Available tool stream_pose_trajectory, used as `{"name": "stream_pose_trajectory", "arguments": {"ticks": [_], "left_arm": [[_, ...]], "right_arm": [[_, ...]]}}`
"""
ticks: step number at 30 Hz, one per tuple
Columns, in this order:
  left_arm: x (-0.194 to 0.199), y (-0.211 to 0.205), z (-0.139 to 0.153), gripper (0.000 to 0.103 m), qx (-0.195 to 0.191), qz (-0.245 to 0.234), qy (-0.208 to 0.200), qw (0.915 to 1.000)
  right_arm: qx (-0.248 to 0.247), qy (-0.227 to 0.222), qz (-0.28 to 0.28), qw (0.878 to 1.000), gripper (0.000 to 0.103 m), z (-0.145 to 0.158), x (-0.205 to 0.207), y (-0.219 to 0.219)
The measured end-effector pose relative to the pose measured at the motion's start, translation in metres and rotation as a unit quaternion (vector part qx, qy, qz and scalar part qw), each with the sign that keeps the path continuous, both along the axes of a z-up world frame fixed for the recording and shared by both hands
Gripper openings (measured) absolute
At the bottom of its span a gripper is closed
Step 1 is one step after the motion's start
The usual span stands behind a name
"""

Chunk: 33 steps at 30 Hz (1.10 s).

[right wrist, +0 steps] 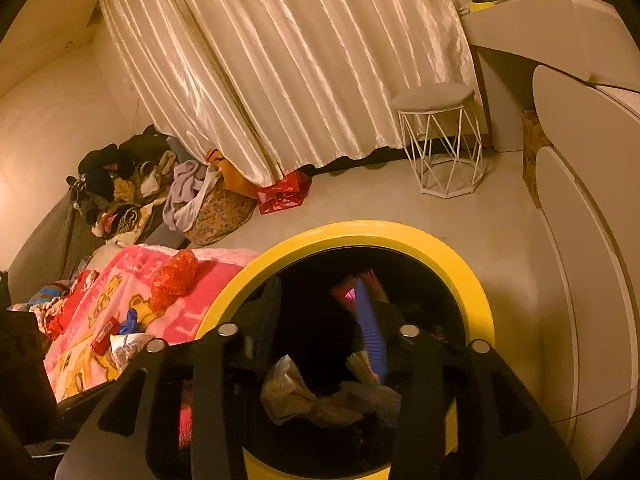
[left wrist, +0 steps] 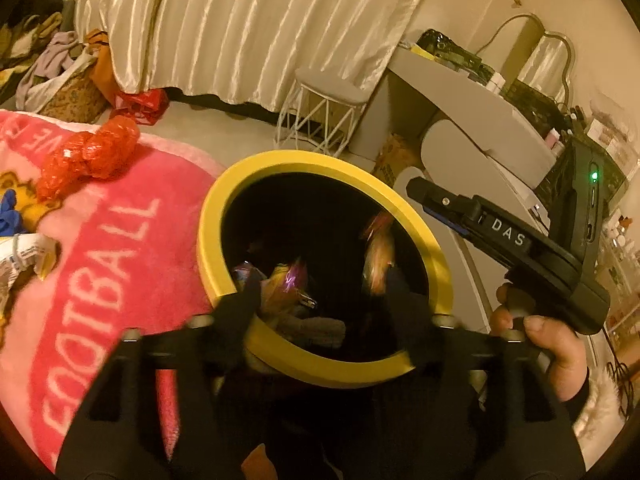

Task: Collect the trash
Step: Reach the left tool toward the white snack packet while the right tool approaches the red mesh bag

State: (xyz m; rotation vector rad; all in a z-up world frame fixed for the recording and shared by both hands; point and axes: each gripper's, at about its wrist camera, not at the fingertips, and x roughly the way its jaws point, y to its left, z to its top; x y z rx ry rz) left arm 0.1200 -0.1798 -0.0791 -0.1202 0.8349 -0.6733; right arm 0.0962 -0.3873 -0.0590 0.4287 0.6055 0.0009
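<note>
Trash is seen gathered inside a round bin with a yellow rim (left wrist: pixel 224 216), which stands on the pale floor (right wrist: pixel 400 208) just beside a pink blanket (left wrist: pixel 100 240); crumpled wrappers (left wrist: pixel 292 280) and pale plastic bags (right wrist: pixel 296 396) lie in its dark interior, and a blurred orange wrapper (left wrist: pixel 376 264) is caught in mid-air within the opening. Directly over the bin the left gripper (left wrist: pixel 320 292) is held with its jaws spread and nothing pinched between them. The right gripper (right wrist: pixel 324 332) is likewise poised above the bin opening, its jaws parted and nothing clasped; a bare hand (left wrist: pixel 548 344) is seen around its handle. On the blanket, more litter is left: a crumpled red plastic bag (left wrist: pixel 88 156), a blue scrap (right wrist: pixel 130 320) and a white printed packet (left wrist: pixel 24 256). Farther off, a white wire stool (right wrist: pixel 440 140) is set before a long satin curtain (right wrist: pixel 280 60), with a heap of clothes (right wrist: pixel 132 184) at the wall.
</note>
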Motion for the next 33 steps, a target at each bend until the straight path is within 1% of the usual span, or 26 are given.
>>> {"name": "stream_pose_trajectory", "arguments": {"ticks": [1, 2, 3, 4, 6, 17, 21, 25, 33], "left_arm": [[-0.001, 0.002, 0.002, 0.075, -0.003, 0.002, -0.003, 1.0], [-0.001, 0.004, 0.003, 0.077, -0.005, 0.003, -0.005, 1.0], [-0.002, 0.005, 0.005, 0.081, -0.004, 0.005, -0.009, 0.9999], [-0.003, 0.007, 0.007, 0.087, -0.002, 0.009, -0.014, 0.9999], [-0.004, 0.011, 0.01, 0.09, 0.001, 0.016, -0.023, 0.9996], [-0.003, 0.037, 0.025, 0.091, 0.008, 0.06, -0.054, 0.9967], [-0.003, 0.052, 0.032, 0.091, 0.008, 0.082, -0.066, 0.9944], [-0.002, 0.069, 0.036, 0.091, 0.008, 0.105, -0.076, 0.9916], [-0.001, 0.103, 0.04, 0.091, 0.004, 0.146, -0.082, 0.9859]], "right_arm": [[-0.005, 0.001, 0.001, 1.0, 0.046, 0.0, 0.0, 0.002], [-0.007, 0.0, 0.001, 1.0, 0.049, 0.0, 0.0, 0.003], [-0.01, 0.0, 0.003, 1.0, 0.05, 0.001, 0.0, 0.004], [-0.011, -0.001, 0.004, 1.0, 0.051, 0.001, -0.001, 0.005], [-0.013, -0.002, 0.006, 1.0, 0.052, 0.001, -0.001, 0.007], [-0.029, -0.017, 0.036, 0.999, 0.057, 0.01, 0.001, 0.027], [-0.034, -0.024, 0.05, 0.998, 0.058, 0.013, 0.002, 0.038], [-0.034, -0.029, 0.061, 0.997, 0.062, 0.015, 0.002, 0.047], [-0.038, -0.033, 0.093, 0.994, 0.065, 0.021, 0.01, 0.074]]}}
